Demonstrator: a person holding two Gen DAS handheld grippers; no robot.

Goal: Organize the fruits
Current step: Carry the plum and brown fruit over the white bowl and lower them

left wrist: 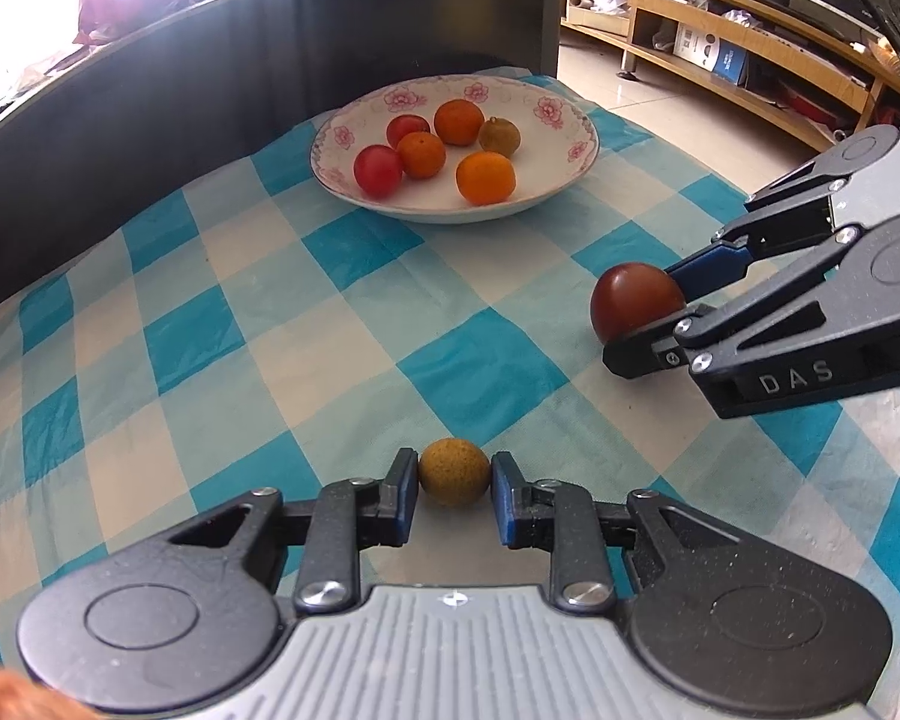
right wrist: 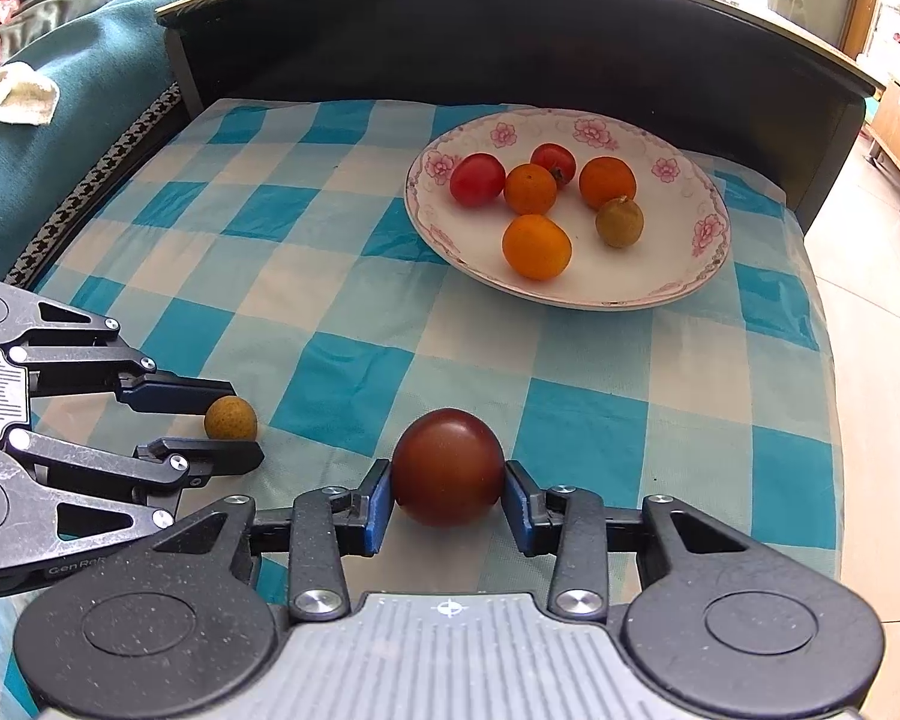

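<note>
Checked cloth w/ plate, 2 fruits
</note>
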